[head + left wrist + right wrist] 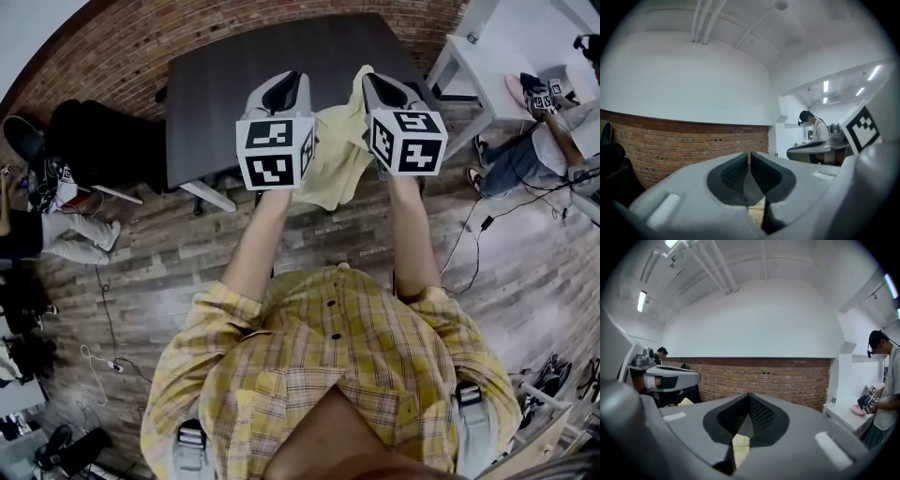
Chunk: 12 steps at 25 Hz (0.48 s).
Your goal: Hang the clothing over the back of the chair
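Note:
A pale yellow piece of clothing [337, 155] hangs in the air between my two grippers, above the near edge of a dark table [225, 84]. My left gripper [281, 86] is shut on its left part; a strip of the yellow fabric [757, 206] shows just under the closed pads [736, 173]. The right gripper [386, 86] is shut on the clothing's upper right edge, and the fabric [739, 446] hangs below its pads [761, 413]. Both grippers point about level, side by side. A black, chair-like shape [98, 141] stands left of the table.
A white table [525, 42] is at the upper right, with a person [530, 155] beside it. Another person [56, 230] sits on the floor at the left. Cables [103, 352] run over the wooden floor. A brick wall [684, 140] lies ahead.

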Each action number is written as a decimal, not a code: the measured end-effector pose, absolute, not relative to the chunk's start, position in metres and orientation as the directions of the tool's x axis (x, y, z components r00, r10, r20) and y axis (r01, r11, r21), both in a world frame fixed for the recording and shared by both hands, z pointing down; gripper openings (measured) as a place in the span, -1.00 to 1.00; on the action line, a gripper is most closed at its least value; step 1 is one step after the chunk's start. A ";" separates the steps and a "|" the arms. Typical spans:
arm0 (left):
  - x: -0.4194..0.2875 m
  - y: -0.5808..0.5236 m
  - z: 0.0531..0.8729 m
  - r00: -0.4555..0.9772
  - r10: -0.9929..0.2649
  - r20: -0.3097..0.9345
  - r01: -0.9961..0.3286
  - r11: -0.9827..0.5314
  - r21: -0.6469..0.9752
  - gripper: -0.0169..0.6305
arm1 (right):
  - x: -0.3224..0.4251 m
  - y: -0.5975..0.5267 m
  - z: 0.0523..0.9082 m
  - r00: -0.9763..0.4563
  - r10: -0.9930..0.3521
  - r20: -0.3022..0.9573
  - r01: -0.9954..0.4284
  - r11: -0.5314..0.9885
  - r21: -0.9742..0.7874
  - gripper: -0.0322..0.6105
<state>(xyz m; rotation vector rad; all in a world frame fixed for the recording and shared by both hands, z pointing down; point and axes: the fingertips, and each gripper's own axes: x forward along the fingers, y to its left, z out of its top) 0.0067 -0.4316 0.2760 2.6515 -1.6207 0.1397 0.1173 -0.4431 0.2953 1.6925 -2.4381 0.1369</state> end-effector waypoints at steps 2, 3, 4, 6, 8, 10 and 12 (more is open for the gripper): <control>0.009 -0.423 0.271 0.465 -0.882 0.080 -0.883 -0.468 -0.023 -0.93 | 0.117 -0.436 0.292 -0.337 -0.924 0.182 -0.938 0.347 0.021 -0.88; 0.010 -0.418 0.270 0.474 -0.877 0.077 -0.879 -0.476 -0.024 -0.94 | 0.117 -0.432 0.291 -0.336 -0.925 0.179 -0.938 0.345 0.022 -0.88; 0.012 -0.414 0.269 0.481 -0.873 0.075 -0.875 -0.484 -0.027 -0.94 | 0.116 -0.428 0.290 -0.334 -0.926 0.177 -0.939 0.344 0.024 -0.88; 0.014 -0.405 0.268 0.489 -0.869 0.073 -0.870 -0.492 -0.041 -0.94 | 0.116 -0.420 0.288 -0.332 -0.928 0.167 -0.940 0.340 0.026 -0.89; 0.014 -0.397 0.268 0.495 -0.866 0.070 -0.866 -0.498 -0.048 -0.94 | 0.114 -0.411 0.286 -0.332 -0.930 0.156 -0.940 0.340 0.026 -0.89; 0.014 -0.389 0.268 0.501 -0.863 0.067 -0.863 -0.504 -0.046 -0.94 | 0.111 -0.402 0.283 -0.339 -0.930 0.143 -0.939 0.345 0.018 -0.89; 0.014 -0.380 0.267 0.505 -0.861 0.061 -0.860 -0.508 -0.048 -0.94 | 0.109 -0.392 0.281 -0.345 -0.930 0.128 -0.937 0.348 0.006 -0.89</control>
